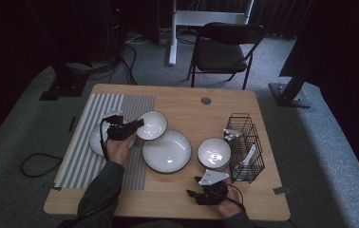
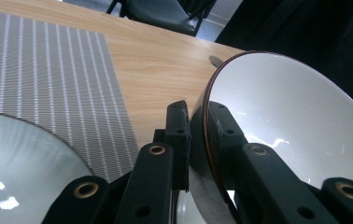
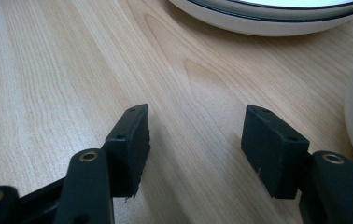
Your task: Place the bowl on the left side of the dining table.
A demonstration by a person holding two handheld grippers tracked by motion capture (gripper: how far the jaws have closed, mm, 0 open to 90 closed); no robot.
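Bowl (image 1: 152, 125) rim clenched in left claw (image 2: 198, 140), large plate (image 1: 167, 151) alongside; right claw (image 3: 195, 140) released.

Two grippers are showing in the high view: the left gripper (image 1: 137, 124) at centre left and the right gripper (image 1: 193, 192) at lower centre. Four white dishes are sitting on the table (image 1: 182, 102): one small bowl (image 1: 154, 124) left of centre, one large plate (image 1: 167, 151) at centre, one plate (image 1: 96, 141) at the left, partly hidden under the hand, and one bowl (image 1: 213, 153) right of centre. One striped mat (image 1: 97, 102) is lying at the left. One wire rack (image 1: 245, 142) is standing at the right. One folding chair (image 1: 222, 50) is standing at upper centre.
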